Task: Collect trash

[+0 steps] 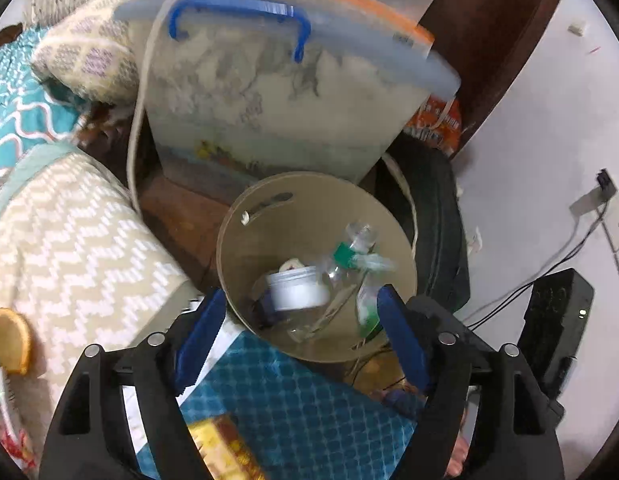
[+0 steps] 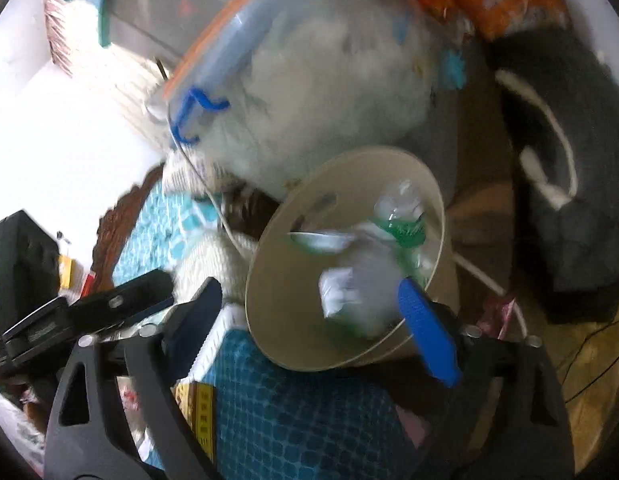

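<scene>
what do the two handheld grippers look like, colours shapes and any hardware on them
Both match. The left gripper has two matte black, wedge-shaped plastic arms with triangular cut-outs and round silver bolt heads at the joints. Each arm ends in a flat blue finger pad, ribbed on the inner face with a toothed edge. The right gripper has the same black arms, silver bolts and blue ribbed pads. No cables, markings or sleeves show.

left gripper (image 1: 299,332) (jaws apart) over beige bin (image 1: 245,248) holding trash.

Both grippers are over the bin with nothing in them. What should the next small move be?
Probably pull the left gripper back toward the bed: its fingers stand open and empty above the bin, which already holds a bottle and a white jar. More trash likely lies elsewhere.
</scene>
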Motion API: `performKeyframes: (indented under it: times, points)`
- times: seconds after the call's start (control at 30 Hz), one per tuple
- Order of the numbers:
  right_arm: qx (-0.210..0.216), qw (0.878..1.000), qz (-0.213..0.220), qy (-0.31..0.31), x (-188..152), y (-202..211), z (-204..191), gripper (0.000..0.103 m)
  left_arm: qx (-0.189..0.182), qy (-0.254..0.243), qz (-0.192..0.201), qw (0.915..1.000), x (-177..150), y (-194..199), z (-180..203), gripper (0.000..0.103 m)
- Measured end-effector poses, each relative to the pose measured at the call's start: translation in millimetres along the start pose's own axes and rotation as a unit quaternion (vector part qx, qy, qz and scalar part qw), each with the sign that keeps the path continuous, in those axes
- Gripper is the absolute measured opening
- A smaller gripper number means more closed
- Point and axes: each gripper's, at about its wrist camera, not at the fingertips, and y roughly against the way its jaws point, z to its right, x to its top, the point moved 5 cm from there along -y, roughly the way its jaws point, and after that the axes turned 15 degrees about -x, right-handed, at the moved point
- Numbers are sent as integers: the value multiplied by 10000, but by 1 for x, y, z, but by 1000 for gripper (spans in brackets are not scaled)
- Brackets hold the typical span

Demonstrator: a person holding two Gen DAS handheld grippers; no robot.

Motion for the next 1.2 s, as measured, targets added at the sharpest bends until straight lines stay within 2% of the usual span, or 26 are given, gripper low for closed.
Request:
performKeyframes:
  times: [0.1, 0.2, 0.3, 0.37, 0.43, 0.57, 0.67, 0.77, 0.83, 0.97, 1.07, 1.1, 1.17, 1.2]
  points:
    - [110, 9998, 56, 129, -4, 12, -11, 90, -127, -49, 356, 9993, -9, 47, 1, 74]
    - [216, 9994, 169, 197, -10, 28, -22, 90, -306, 18, 869, 9957, -27, 109, -7, 76]
    - [365, 9985, 261, 306, -19, 42, -38, 90, -180, 164, 1451, 9891, -52, 175, -26, 76]
    - [463, 9978, 256, 397, -28, 49, -49, 90, 70, 400, 1798, 9829, -74, 218, -50, 76]
    - [538, 9968, 208, 556, -41, 54, -64, 90, 584, 632, 2039, 9752, -96, 252, -74, 76]
    - [616, 9937, -25, 933, -71, 53, -95, 89, 1444, 1144, 2137, 9594, -144, 296, -119, 76]
    - [821, 9857, -283, 1442, -99, 50, -135, 88, 1781, 1365, 1951, 9548, -171, 302, -141, 75]
    - [1189, 9745, -690, 1773, -125, 43, -175, 77, 1692, 1649, 1818, 9545, -191, 297, -159, 75]
    - [1393, 9670, -954, 1908, -140, 36, -196, 75, 1723, 1619, 1799, 9548, -197, 293, -162, 76]
    - [1465, 9590, -1575, 1843, -166, 2, -226, 73, 1863, 1536, 1467, 9593, -202, 269, -175, 79]
    - [1521, 9539, -2000, 1642, -179, -19, -242, 73, 1788, 1615, 1269, 9622, -203, 244, -189, 80]
    - [1526, 9514, -2120, 1633, -186, -26, -251, 73, 1799, 1619, 1244, 9623, -204, 238, -192, 79]
    - [1553, 9482, -2203, 1680, -197, -29, -261, 73, 1707, 1656, 1172, 9642, -208, 228, -200, 53]
    - [1552, 9470, -2223, 1724, -200, -32, -268, 73, 1639, 1682, 1150, 9652, -210, 226, -202, 52]
